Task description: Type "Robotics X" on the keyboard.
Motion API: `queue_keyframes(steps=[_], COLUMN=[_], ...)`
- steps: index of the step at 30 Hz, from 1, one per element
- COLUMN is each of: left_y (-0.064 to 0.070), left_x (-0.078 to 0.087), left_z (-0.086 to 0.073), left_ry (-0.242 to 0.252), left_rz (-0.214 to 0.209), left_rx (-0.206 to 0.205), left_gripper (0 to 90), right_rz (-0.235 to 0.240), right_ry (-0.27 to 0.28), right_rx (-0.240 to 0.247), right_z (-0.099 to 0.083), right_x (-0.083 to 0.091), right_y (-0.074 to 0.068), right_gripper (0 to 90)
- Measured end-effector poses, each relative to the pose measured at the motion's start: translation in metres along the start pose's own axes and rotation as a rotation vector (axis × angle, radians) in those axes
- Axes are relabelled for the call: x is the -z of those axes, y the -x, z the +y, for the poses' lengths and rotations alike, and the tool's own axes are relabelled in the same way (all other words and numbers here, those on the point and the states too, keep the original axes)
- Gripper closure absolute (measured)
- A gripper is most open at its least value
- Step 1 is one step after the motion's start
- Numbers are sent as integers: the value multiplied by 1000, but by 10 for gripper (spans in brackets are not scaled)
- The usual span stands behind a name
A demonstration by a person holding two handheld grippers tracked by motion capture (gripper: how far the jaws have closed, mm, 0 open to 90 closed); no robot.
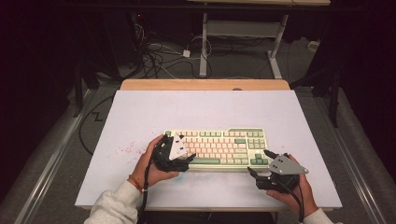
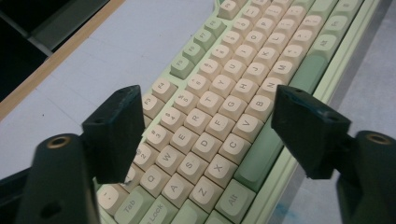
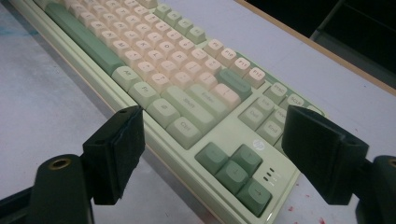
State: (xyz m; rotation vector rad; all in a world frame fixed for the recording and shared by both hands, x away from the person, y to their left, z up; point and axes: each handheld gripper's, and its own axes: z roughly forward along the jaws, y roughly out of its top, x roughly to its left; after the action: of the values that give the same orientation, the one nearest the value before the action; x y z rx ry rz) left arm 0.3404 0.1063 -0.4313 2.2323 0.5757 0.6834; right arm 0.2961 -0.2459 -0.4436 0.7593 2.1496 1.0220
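High view: pale green plastic keyboard with cream and sage keycaps (image 1: 217,148), lying flat and parallel to the near edge, toward the front centre of the matte white rectangular tabletop (image 1: 140,116). Strip of light wood (image 1: 205,84) exposed along the far edge. Scatter of small red specks (image 1: 125,150) on the white surface left of the keyboard. Left black two-jaw gripper with grey three-cornered plate (image 1: 187,158) held over the keyboard's left end, jaws pointing right across the lower key rows. Right black two-jaw gripper with grey plate (image 1: 259,162) just off the keyboard's front right corner, jaws spread toward the arrow keys. Light grey knit sleeves (image 1: 114,205) entering from the bottom edge. Tangle of dark cables (image 1: 154,58) on the grey floor beyond, beside white metal desk legs (image 1: 203,46).

Left gripper view: blocky matte black jaws parted wide, nothing between them, hanging above the letter keys. Rounded, smooth cream keycaps (image 2: 210,130) with dark legends, Q to B readable; sage modifier keys and a long sage spacebar (image 2: 280,116) along the lower row. Slim rounded green case rim at the right.

Right gripper view: jaws likewise set wide and empty, framing the keyboard's right end. Dark sage arrow cluster (image 3: 236,173) nearest, a small round logo and three tiny indicator slits beside it. Cream and sage keys (image 3: 154,51) receding toward upper left. Few red flecks on the white surface at bottom right.
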Motion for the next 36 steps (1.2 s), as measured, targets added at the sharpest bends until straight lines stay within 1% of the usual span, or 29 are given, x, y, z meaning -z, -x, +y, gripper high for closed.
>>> queue_keyframes(steps=[1,3,7,9,10,11,12,14,15,17,18,19,20,21,23,24,25,26,28,30,32,34,35,36], left_y=[0,-1,-1,-1,-1,-1,-1,-1,-1,-2,-2,-2,-2,-2,-2,-3,-3,-4,-6,-7,-8,-7,-7,-7], left_x=[1,3,9,13,14,16,17,20,23,27,29,30,32,33,35,35,36,36,36,37,38,40,41,42], left_z=[-1,-4,-10,-14,-16,-19,-22,-26,-29,-33,-35,-37,-40,-42,-48,-50,-53,-55,-62,-68,-73,-77,-80,-81], left_ry=[2,15,25,26,25,22,19,3,-1,5,6,4,8,8,3,3,0,-5,-19,-31,-39,-49,-47,-53], left_rz=[3,-11,1,12,12,17,24,41,48,50,52,53,54,52,47,44,41,41,40,46,44,53,46,44], left_rx=[1,7,14,5,9,13,13,-1,0,12,16,17,20,22,29,32,33,33,46,50,62,78,93,94], left_gripper=[208,195,173,173,173,173,173,173,173,173,173,173,173,173,173,173,163,163,162,162,162,162,162,162], right_rz=[0,-1,10,20,22,19,22,23,24,26,32,54,54,66,76,85,98,98,116,130,154,182,198,198], right_ry=[-1,5,14,18,22,26,28,40,40,35,28,16,16,13,5,1,-5,-5,-12,-20,-32,-35,-30,-30], right_rx=[0,3,-15,-22,-27,-34,-38,-44,-43,-45,-47,-55,-55,-68,-58,-57,-47,-47,-43,-45,-50,-56,-42,-42], right_z=[0,1,3,3,3,3,3,4,5,6,6,7,7,8,11,13,16,16,20,25,29,34,40,40], right_x=[0,1,2,3,3,4,4,6,6,7,6,6,6,5,3,2,-2,-2,-5,-10,-16,-22,-28,-28], right_y=[0,0,0,1,2,2,2,2,2,2,2,4,4,5,6,6,6,6,6,5,5,5,2,2], right_gripper=[220,226,260,305,324,360,418,491,524,585,618,692,692,734,796,818,858,858,881,900,900,900,900,900])
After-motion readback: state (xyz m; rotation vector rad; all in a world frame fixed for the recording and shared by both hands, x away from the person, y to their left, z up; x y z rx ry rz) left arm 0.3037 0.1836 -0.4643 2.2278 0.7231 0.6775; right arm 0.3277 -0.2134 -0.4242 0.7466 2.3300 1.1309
